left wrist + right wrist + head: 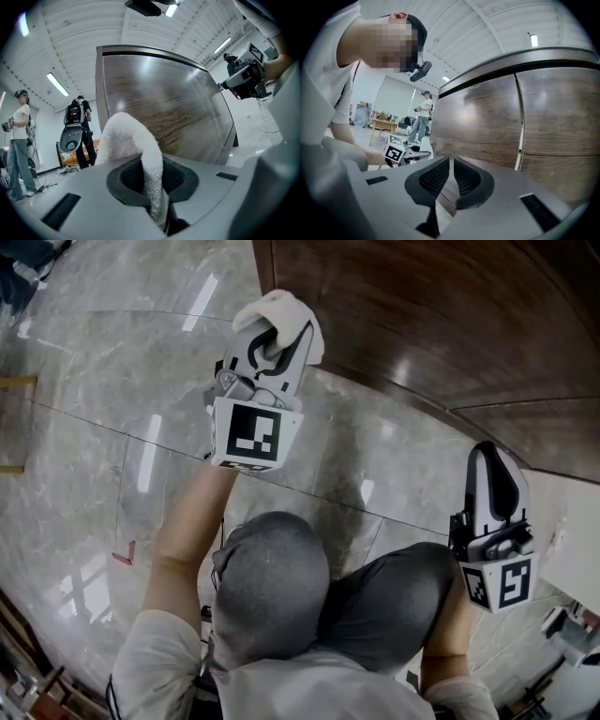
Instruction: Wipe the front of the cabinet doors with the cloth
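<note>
My left gripper [278, 337] is shut on a white fluffy cloth [281, 313], held up close to the corner of the dark wood cabinet [422, 324]. In the left gripper view the cloth [129, 140] loops up out of the closed jaws, with the cabinet door [164, 108] just beyond it. My right gripper [494, 486] hangs lower at the right, jaws nearly together with nothing between them. Its own view faces two cabinet doors [487, 122] split by a vertical seam [519, 126].
Glossy grey marble floor [112, 390] spreads left of the cabinet. White equipment [572, 634] sits at the lower right. People stand in the background [21, 140] beside a table and gear [384, 124].
</note>
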Available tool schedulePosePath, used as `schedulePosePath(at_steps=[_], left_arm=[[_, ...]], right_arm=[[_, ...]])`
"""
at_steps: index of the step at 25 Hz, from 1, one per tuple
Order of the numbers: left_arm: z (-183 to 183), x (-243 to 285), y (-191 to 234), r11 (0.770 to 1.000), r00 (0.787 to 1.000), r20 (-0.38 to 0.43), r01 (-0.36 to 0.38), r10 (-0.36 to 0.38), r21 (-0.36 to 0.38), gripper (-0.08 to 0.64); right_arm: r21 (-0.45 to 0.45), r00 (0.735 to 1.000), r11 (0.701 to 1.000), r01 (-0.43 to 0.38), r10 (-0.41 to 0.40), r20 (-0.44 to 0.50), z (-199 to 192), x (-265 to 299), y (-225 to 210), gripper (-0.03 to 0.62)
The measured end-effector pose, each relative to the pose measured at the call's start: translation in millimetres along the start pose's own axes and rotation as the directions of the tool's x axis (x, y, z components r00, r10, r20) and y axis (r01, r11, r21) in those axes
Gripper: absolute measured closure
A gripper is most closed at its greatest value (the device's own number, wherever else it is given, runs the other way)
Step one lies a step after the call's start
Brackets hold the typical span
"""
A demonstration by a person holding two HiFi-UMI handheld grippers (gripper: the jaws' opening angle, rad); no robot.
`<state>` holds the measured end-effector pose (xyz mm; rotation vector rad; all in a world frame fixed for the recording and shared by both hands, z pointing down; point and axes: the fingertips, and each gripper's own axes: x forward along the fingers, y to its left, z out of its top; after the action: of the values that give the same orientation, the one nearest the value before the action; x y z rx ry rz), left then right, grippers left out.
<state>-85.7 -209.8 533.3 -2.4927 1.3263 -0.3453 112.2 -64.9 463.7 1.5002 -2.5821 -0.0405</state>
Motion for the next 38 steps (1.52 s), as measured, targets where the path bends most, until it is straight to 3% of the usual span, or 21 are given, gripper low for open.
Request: schedulePosePath(at_steps=[12, 19, 30, 38], left_arm=[[34.4, 18.2, -60.4, 0.992, 0.993, 0.023, 0.111, -0.112, 0.057, 0.500], [56.1, 34.8, -109.6, 0.976, 0.974, 0.055, 0.216, -0.218, 0.033, 0.500], [73.2, 52.4, -153.3, 0.953, 0.950, 0.071, 0.301, -0.303, 0.032, 0.500], [95.4, 70.6, -209.3, 0.918, 0.913, 0.094, 0.392, -0.397, 0.066, 0.500]], right_arm=[[0.035, 0.998, 0.999, -0.034, 0.032, 0.054, 1.4, -12.8, -11.8, 0.540], [0.068, 0.996, 0.998, 0.001, -0.007, 0.089, 4.4, -35.1, -31.7, 0.540], [0.167, 0.990, 0.986, 0.025, -0.048, 0.135, 10.2, -62.9, -51.5, 0.540], [0.151, 0.988, 0.986, 0.076, -0.095, 0.125, 8.4, -90.4, -72.1, 0.540]])
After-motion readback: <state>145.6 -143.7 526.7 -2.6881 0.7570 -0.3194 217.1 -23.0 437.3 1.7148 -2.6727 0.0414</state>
